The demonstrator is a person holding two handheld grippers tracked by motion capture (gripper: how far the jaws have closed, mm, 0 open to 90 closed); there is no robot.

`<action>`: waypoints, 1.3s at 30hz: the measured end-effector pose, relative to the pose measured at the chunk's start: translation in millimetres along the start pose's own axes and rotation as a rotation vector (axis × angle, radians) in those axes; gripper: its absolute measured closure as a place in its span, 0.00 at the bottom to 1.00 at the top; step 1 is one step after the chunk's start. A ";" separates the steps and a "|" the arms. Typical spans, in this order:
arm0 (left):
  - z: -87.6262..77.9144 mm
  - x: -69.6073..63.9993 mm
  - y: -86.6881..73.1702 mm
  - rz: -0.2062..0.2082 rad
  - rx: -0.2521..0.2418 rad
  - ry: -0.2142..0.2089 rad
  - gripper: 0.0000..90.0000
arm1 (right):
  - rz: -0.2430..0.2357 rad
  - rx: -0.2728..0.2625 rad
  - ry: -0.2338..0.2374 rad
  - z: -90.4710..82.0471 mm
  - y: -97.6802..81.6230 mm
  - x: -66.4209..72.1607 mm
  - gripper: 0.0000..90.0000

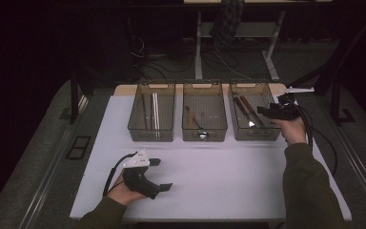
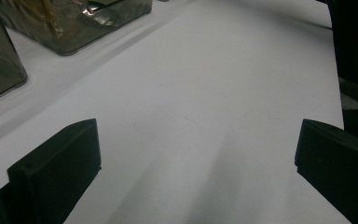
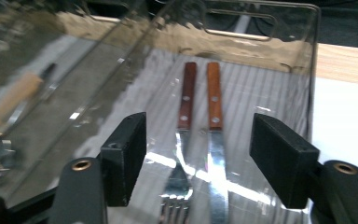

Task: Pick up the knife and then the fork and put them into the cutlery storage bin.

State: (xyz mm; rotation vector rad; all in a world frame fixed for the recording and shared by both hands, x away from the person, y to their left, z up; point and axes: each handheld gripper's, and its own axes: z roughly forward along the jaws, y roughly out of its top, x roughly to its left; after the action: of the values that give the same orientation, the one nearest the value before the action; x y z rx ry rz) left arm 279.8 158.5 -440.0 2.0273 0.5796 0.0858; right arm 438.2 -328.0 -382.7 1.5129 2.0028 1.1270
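text: none legible | labels: none | brands: none | numbers: none | signs: none

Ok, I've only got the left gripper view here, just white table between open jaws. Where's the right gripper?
Observer: The right gripper is at the right-hand bin, the last in a row of three, pointing into it.
Operator: Is it holding anything?
Observer: No, its jaws stand open with nothing between the pads.
Operator: What's in that bin?
Observer: A fork and a knife, both with wooden handles. They lie side by side on the bin floor, handles pointing away from the gripper.
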 end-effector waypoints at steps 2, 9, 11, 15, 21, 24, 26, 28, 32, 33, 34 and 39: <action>0.1 0.3 0.0 -0.001 0.000 0.002 0.00 | -0.008 -0.015 0.008 -3.6 -1.1 2.6 0.37; 0.4 0.8 -0.5 -0.009 0.002 0.008 0.00 | -0.062 -0.052 0.003 -13.2 -6.4 17.5 0.27; 0.2 1.0 -0.8 -0.009 0.003 0.009 0.00 | -0.070 -0.059 0.025 -16.6 -8.9 22.0 0.21; -0.4 1.5 -1.0 -0.006 0.005 0.009 0.00 | -0.100 -0.076 0.042 -25.5 -17.2 32.2 0.19; -0.1 0.6 -1.0 -0.004 0.009 0.012 0.00 | -0.122 -0.113 0.081 -41.2 -31.2 42.1 0.19; -0.2 0.4 -1.0 -0.005 0.009 0.012 0.00 | -0.139 -0.122 0.092 -47.1 -38.4 46.3 0.19; -0.2 0.2 -0.9 -0.007 0.006 0.012 0.00 | -0.141 -0.127 0.110 -50.9 -43.9 49.2 0.19; -0.1 0.5 -0.9 -0.007 0.006 0.011 0.00 | -0.142 -0.134 0.131 -54.5 -49.8 52.4 0.19; 0.1 0.4 -0.8 -0.007 0.008 0.013 0.00 | -0.171 -0.146 0.143 -61.9 -61.2 59.9 0.19; -0.1 0.2 -0.8 -0.009 0.007 0.014 0.00 | -0.178 -0.163 0.143 -64.1 -64.2 62.0 0.19; -0.3 0.1 -0.8 -0.009 0.006 0.014 0.00 | -0.179 -0.167 0.154 -66.1 -67.0 63.5 0.19; -0.5 -0.3 -0.7 -0.006 0.006 0.016 0.00 | -0.202 -0.164 0.192 -71.3 -82.2 71.9 0.19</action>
State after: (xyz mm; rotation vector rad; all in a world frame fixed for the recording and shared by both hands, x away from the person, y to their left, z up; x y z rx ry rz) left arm 279.2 159.1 -440.3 2.0318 0.5967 0.0969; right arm 312.4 -295.2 -392.9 1.1310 2.0732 1.3556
